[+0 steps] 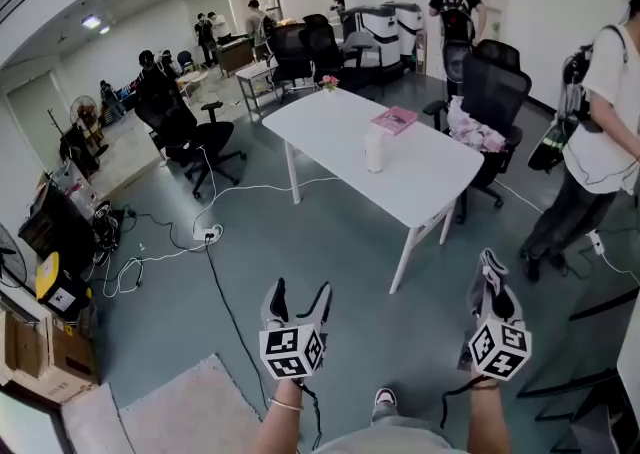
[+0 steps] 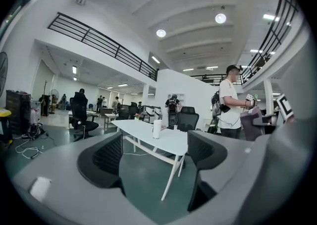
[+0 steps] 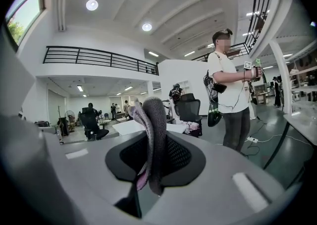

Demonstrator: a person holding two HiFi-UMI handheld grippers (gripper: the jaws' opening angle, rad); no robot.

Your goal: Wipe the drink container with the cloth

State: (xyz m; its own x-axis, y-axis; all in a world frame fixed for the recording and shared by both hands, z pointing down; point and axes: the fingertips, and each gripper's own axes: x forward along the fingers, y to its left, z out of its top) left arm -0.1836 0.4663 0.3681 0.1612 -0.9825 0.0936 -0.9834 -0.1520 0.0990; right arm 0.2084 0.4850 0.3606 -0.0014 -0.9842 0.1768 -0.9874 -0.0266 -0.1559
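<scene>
Left gripper (image 1: 299, 294) fingers (image 2: 106, 162) spread, empty; right gripper (image 1: 492, 277) clenched on cloth (image 3: 151, 130). Open floor (image 1: 340, 242) between both and table (image 1: 330, 122) edge; drink container (image 1: 375, 150) upright mid-table.

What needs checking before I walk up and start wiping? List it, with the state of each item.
1. Cloth in hand: ok. The right gripper is shut on the grey cloth.
2. Other gripper free to steady the container: ok. The left gripper has its jaws apart with nothing between them.
3. Drink container upright: ok. It stands on the white table.
4. Container within reach: not ok. Both grippers hang over the floor, short of the table.
5. Container's lid closed: cannot tell, it is too small to make out.
6. Walking path: ok. The floor cable lies to the left.
</scene>
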